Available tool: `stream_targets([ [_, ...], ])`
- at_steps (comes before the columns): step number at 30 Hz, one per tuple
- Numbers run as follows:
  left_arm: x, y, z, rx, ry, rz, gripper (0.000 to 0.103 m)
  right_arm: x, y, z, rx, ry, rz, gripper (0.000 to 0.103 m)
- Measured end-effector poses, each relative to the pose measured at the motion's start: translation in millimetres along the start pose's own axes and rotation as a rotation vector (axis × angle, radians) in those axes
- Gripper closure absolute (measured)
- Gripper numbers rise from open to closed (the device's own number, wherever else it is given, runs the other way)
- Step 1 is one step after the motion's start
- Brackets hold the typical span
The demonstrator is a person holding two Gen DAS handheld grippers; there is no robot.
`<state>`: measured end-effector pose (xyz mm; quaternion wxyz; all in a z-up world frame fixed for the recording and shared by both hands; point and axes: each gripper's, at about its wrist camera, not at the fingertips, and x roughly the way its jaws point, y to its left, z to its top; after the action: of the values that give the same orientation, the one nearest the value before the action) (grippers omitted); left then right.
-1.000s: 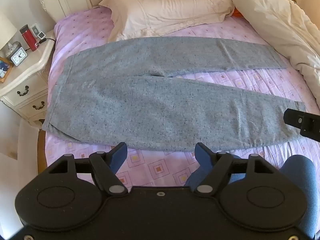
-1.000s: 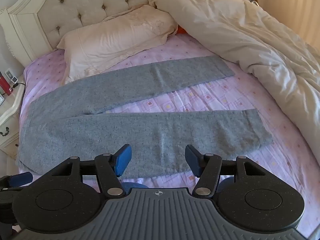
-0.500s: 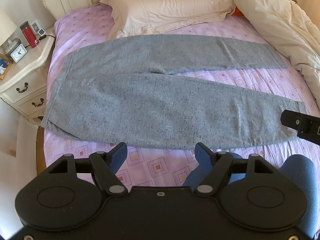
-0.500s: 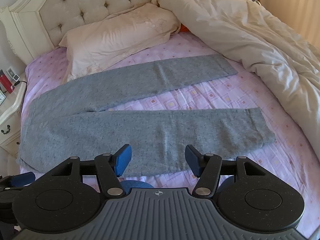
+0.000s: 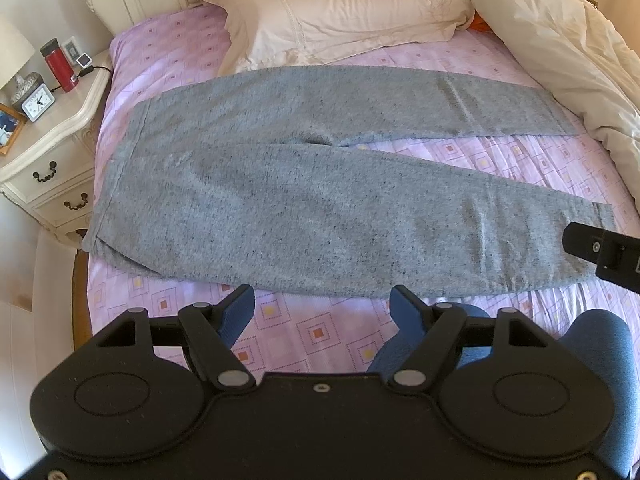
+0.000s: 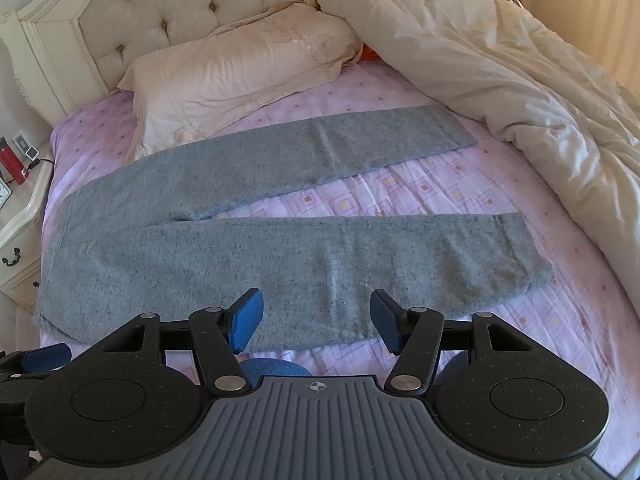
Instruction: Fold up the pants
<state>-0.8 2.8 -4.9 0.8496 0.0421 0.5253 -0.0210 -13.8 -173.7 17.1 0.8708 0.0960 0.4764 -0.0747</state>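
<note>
Grey speckled pants (image 5: pixel 312 200) lie flat across the pink patterned bed sheet (image 5: pixel 304 332), waistband at the left, both legs spread apart toward the right. In the right wrist view the same pants (image 6: pixel 224 256) fill the middle. My left gripper (image 5: pixel 322 312) hovers open above the sheet just short of the near leg's edge, nothing between its blue pads. My right gripper (image 6: pixel 316 320) is open too, over the near leg's lower edge, holding nothing. Part of the right gripper's black body (image 5: pixel 604 248) shows at the near cuff.
A cream pillow (image 5: pixel 344 12) lies by the tufted headboard (image 6: pixel 168 16). A bunched cream duvet (image 6: pixel 520 92) covers the bed's right side. A white nightstand (image 5: pixel 44 148) at the left carries a red bottle (image 5: pixel 59 65) and a clock (image 5: pixel 38 102). A person's blue-clad knees (image 5: pixel 600 344) are below.
Both views have shifted slightly, with the pants and pillow sitting a little lower and closer in frame. The pants have not moved and both grippers stay open.
</note>
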Motion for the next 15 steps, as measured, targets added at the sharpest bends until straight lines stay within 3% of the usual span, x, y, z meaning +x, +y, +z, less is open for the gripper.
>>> stream_targets([
  [15, 2.5, -3.0, 3.5, -0.006, 0.012, 0.015, 0.027, 2.2, 1.3, 0.8, 0.001, 0.007, 0.007, 0.045],
])
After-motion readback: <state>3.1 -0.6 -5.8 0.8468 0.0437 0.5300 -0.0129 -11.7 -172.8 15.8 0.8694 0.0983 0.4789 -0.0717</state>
